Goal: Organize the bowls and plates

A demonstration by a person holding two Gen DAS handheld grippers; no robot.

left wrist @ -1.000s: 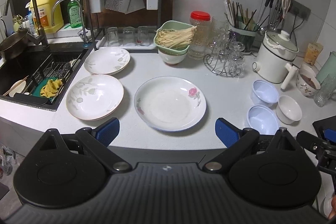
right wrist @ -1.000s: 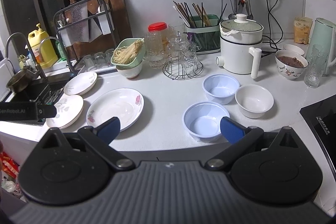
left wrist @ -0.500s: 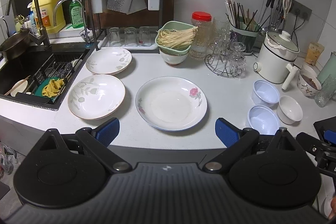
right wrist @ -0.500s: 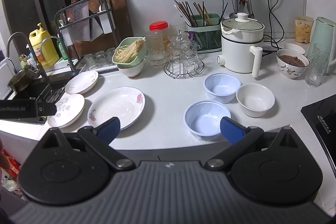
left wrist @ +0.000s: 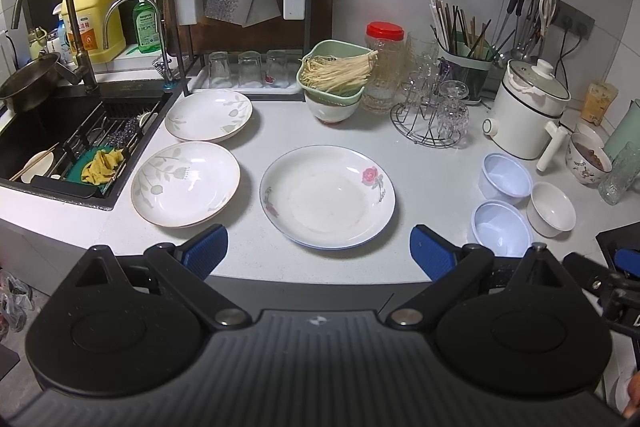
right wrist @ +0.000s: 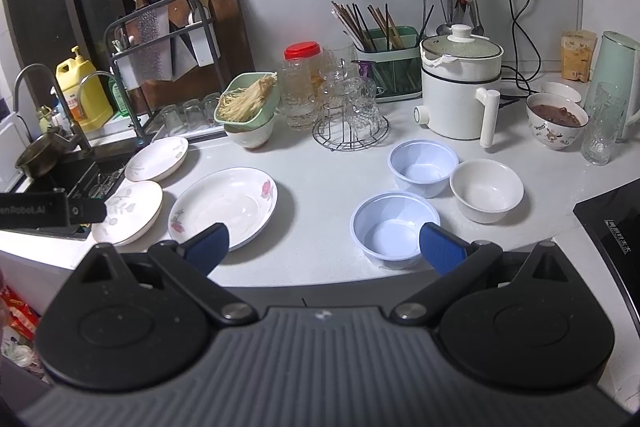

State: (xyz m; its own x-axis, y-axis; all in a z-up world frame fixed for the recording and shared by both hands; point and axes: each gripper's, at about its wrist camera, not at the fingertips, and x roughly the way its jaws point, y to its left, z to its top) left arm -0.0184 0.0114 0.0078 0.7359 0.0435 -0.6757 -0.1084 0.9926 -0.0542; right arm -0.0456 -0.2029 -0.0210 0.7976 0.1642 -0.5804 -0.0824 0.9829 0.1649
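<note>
Both my grippers creep fwd a bit, left gripper (left wrist: 318,247) & right gripper (right wrist: 324,247) spread wide, empty, above rose plate (left wrist: 327,195) & blue bowl (right wrist: 394,227)

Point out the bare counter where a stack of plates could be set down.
Best patch: bare counter between the rose plate and the blue bowls, in front of the wire glass rack. A narrower strip runs along the front edge. The back wall side and the corner by the cooker pot are crowded.
</note>
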